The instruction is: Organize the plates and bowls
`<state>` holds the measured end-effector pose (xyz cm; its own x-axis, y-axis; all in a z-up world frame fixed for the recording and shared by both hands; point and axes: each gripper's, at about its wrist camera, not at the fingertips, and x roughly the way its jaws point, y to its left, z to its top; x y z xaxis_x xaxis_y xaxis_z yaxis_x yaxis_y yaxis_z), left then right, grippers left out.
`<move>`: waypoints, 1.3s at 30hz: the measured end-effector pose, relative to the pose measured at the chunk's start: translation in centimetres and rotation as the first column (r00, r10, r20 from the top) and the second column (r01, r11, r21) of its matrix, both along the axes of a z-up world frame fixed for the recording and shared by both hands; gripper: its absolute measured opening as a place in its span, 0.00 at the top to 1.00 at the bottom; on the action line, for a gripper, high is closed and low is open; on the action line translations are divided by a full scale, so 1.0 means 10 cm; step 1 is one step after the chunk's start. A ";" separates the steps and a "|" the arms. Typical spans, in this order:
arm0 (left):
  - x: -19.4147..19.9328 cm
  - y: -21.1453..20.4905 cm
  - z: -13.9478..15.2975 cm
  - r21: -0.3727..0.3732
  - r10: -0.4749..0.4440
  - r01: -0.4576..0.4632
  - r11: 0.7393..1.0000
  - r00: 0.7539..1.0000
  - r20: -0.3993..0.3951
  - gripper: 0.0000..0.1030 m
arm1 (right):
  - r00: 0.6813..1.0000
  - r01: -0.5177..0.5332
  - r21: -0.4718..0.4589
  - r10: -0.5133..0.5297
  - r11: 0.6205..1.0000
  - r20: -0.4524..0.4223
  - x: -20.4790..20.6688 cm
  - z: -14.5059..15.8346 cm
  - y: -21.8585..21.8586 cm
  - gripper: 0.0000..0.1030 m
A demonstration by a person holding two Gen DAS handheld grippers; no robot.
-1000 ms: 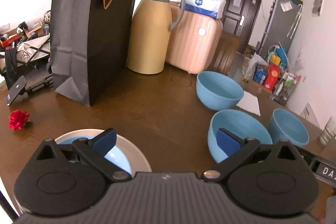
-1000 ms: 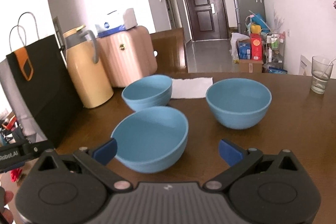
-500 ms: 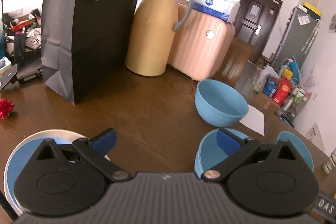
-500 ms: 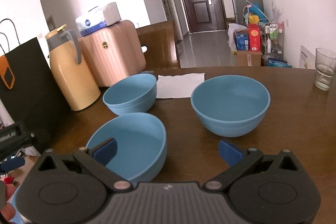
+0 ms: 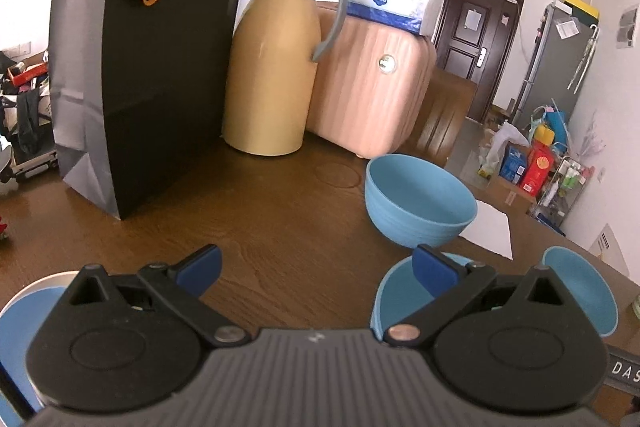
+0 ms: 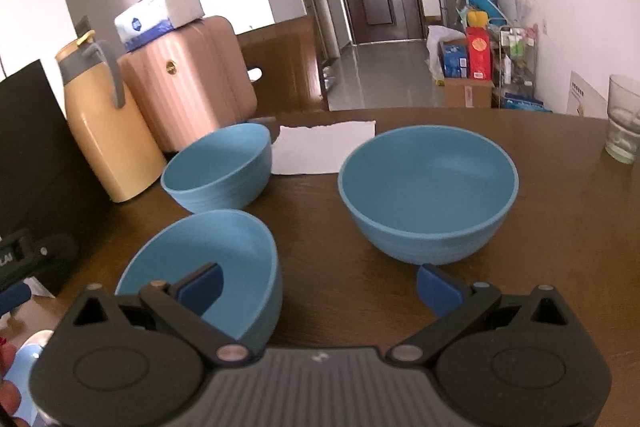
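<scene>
Here both the left gripper (image 5: 316,267) and right gripper (image 6: 318,285) hold their jaws wide apart, empty, above three blue bowls (image 6: 428,193).

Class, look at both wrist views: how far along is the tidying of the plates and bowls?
Nothing looks done: three blue bowls, near, far left and right, stand apart, unstacked. The plate lies alone. In hand: nothing; the right claw hangs open over the near bowl, and the left claw is open. Gathering everything remains.
</scene>
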<state>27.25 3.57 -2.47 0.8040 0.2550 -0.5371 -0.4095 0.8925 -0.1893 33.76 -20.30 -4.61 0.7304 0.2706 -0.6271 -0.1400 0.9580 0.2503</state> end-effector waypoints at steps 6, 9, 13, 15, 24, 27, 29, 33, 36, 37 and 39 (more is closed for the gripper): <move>0.15 0.08 -0.13 -0.035 -0.033 0.030 0.999 0.996 -0.085 0.00 | 1.000 0.016 -0.036 -0.016 0.999 -0.006 0.01 -0.04 0.08 0.00; 0.24 0.08 -0.21 -0.056 -0.075 0.068 0.996 0.988 -0.135 0.00 | 0.999 0.026 -0.032 -0.027 0.999 -0.018 0.04 -0.07 0.07 0.00; 0.28 -0.01 -0.29 -0.061 -0.115 0.106 0.992 0.980 -0.163 0.00 | 0.998 0.035 -0.015 -0.035 0.999 -0.047 0.10 -0.16 0.05 0.00; 0.32 -0.06 -0.32 -0.040 -0.117 0.112 0.993 0.978 -0.173 0.00 | 0.998 0.040 0.003 -0.040 0.999 -0.057 0.14 -0.22 0.06 0.00; 0.56 -0.16 -0.43 -0.015 -0.099 0.098 0.995 0.968 -0.230 0.22 | 0.997 0.031 -0.008 -0.031 0.999 -0.074 0.28 -0.35 0.24 0.21; 0.64 -0.09 -0.49 -0.057 -0.097 0.084 0.995 0.957 -0.273 0.41 | 0.997 0.006 -0.038 -0.009 0.999 -0.073 0.31 -0.34 0.33 0.31; 0.68 -0.03 -0.53 -0.116 -0.121 0.091 0.989 0.952 -0.282 0.49 | 0.997 0.001 -0.054 -0.005 0.999 -0.071 0.33 -0.33 0.38 0.38; 0.70 -0.03 -0.53 -0.127 -0.137 0.107 0.986 0.954 -0.267 0.67 | 0.996 -0.005 -0.060 0.000 0.998 -0.088 0.37 -0.36 0.41 0.53; 0.70 -0.06 -0.53 -0.125 -0.157 0.128 0.984 0.954 -0.255 0.77 | 0.995 -0.044 0.026 0.046 0.999 -0.089 0.36 -0.37 0.35 0.71; 0.70 -0.08 -0.53 -0.126 -0.164 0.136 0.983 0.954 -0.252 0.79 | 0.994 -0.063 0.061 0.068 0.996 -0.086 0.35 -0.38 0.35 0.79; 0.71 -0.09 -0.53 -0.126 -0.181 0.154 0.980 0.953 -0.243 0.88 | 0.993 -0.082 0.087 0.088 0.993 -0.078 0.33 -0.38 0.36 0.85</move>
<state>34.34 2.62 -7.75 0.6655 0.0597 -0.7440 -0.3019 0.9332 -0.1952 37.09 -16.74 -8.43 0.6500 0.3836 -0.6561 -0.1959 0.9187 0.3430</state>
